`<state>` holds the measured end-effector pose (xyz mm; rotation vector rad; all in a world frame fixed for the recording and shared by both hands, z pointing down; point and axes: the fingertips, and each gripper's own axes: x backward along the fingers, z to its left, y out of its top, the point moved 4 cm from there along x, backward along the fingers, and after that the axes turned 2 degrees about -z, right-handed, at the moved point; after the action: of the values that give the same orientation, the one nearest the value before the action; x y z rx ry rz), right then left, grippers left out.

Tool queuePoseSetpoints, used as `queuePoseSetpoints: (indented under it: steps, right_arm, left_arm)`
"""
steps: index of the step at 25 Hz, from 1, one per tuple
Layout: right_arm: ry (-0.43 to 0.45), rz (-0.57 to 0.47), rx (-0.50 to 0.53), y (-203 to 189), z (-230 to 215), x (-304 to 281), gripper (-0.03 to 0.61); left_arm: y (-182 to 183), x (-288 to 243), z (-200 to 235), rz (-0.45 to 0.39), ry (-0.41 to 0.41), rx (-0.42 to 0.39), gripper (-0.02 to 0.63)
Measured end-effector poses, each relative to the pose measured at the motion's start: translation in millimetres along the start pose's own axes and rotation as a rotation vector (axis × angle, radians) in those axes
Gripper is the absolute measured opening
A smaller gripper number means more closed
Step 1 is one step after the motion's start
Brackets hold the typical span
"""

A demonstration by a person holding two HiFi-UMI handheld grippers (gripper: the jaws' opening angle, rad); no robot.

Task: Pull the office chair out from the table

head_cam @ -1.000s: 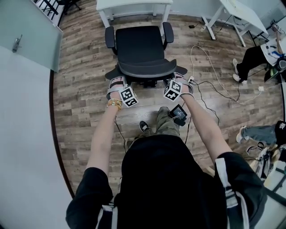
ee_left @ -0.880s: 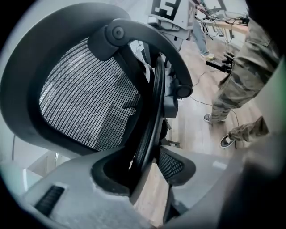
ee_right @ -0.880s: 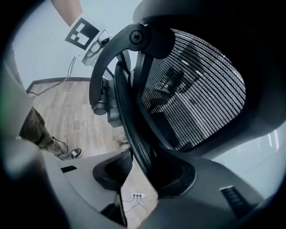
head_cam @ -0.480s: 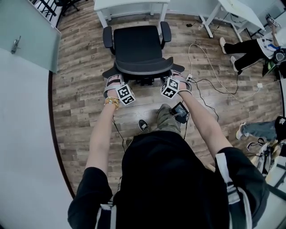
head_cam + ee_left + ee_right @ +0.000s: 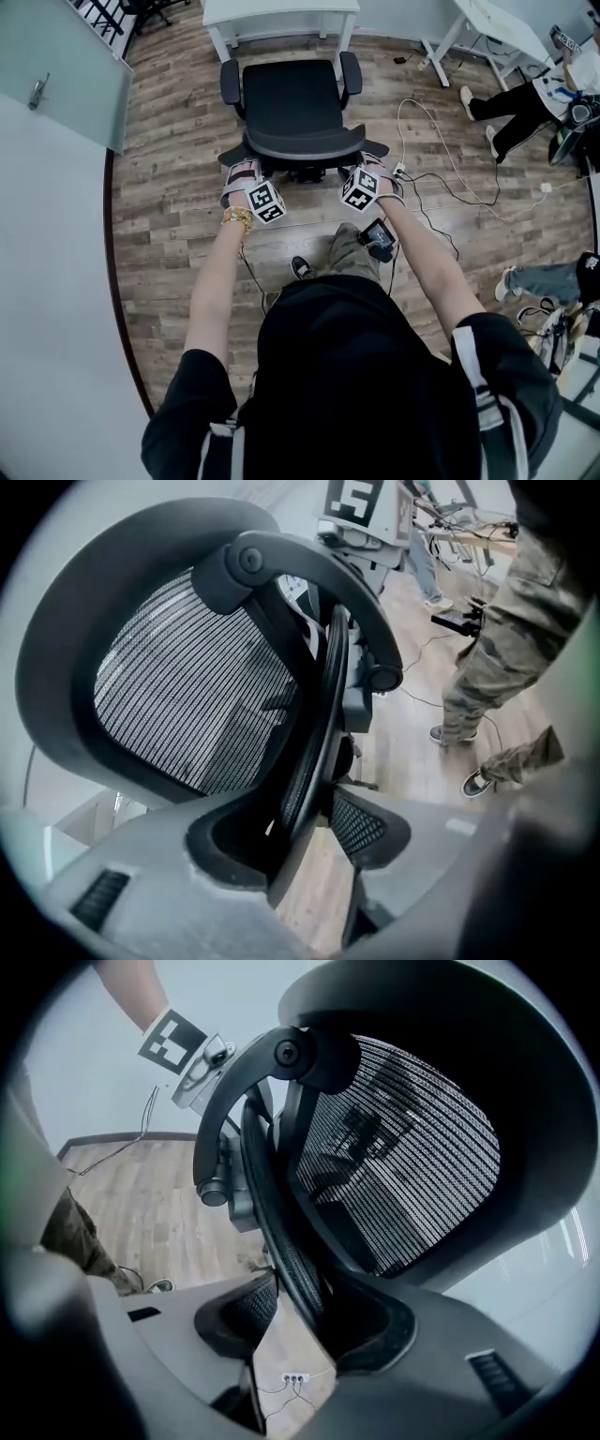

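Observation:
A black office chair (image 5: 289,94) faces a white table (image 5: 281,11), its seat just short of the table's edge. Its mesh backrest (image 5: 305,143) is nearest me. My left gripper (image 5: 246,173) grips the backrest's left rim and my right gripper (image 5: 368,169) grips the right rim. In the left gripper view the left gripper (image 5: 300,827) has the dark backrest frame (image 5: 323,714) pinched between its grey jaws. In the right gripper view the right gripper (image 5: 300,1321) is closed on the same frame (image 5: 281,1232), with mesh (image 5: 403,1157) beyond it.
Cables and a power strip (image 5: 398,169) lie on the wood floor right of the chair. A person (image 5: 525,103) sits at the far right by another white table (image 5: 497,28). A glass partition (image 5: 56,66) stands at the left. My own shoe (image 5: 302,267) is behind the chair.
The chair and both grippers have kept their places. The person at the far right has shifted their legs.

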<state>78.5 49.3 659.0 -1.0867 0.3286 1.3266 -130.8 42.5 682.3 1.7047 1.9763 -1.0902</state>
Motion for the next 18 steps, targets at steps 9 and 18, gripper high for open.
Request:
queuePoseSetpoints:
  steps: [9,18]
  right_arm:
    - [0.003,-0.047,-0.020,0.8,4.2,3.5,0.195]
    - [0.081,-0.055,-0.021,1.9,3.4,9.1,0.218]
  left_arm:
    - [3.1,4.6,1.9,-0.032,-0.038,0.056,0.199]
    - [9.9,23.7,4.2,-0.062,-0.040,0.131,0.201]
